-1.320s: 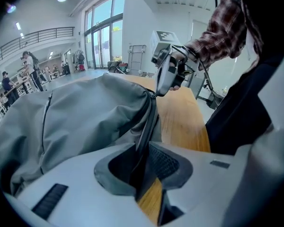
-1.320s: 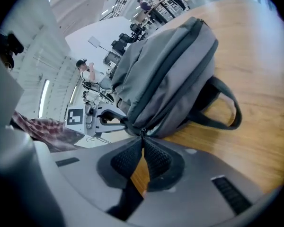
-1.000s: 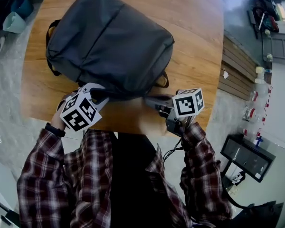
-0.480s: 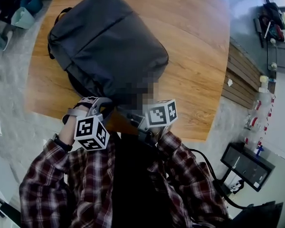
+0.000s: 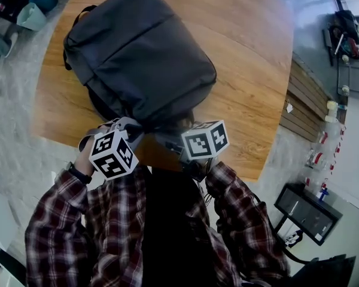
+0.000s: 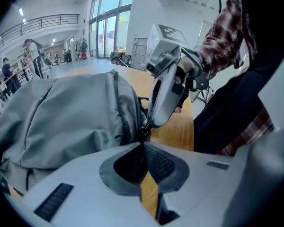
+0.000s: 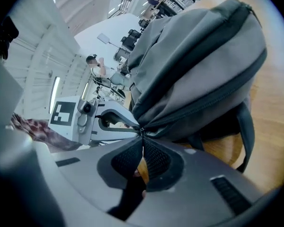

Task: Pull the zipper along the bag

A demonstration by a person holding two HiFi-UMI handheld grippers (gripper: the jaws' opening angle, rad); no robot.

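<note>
A dark grey backpack [image 5: 140, 58] lies flat on a round wooden table [image 5: 251, 82]. Both grippers meet at its near edge. My right gripper [image 7: 141, 135] is shut, its tips pinching the small black zipper pull [image 7: 141, 130] at the end of the zipper line. My left gripper [image 6: 142, 143] has just been closing and now has the bag's edge nipped between its tips, right beside the pull [image 6: 143, 129]. In the head view the left gripper [image 5: 140, 130] and right gripper [image 5: 160, 137] sit almost tip to tip under the bag's rim, which hides the tips.
The table's near edge runs just under both grippers, with my checked sleeves below it. Bags lie on the floor at the upper left [image 5: 24, 11], and a black box [image 5: 305, 214] stands at the lower right. Shoulder straps [image 7: 244, 131] hang off the bag's underside.
The right gripper has slid left along the bag's near edge and now sits close beside the left gripper. The left gripper has stayed at the same corner.
</note>
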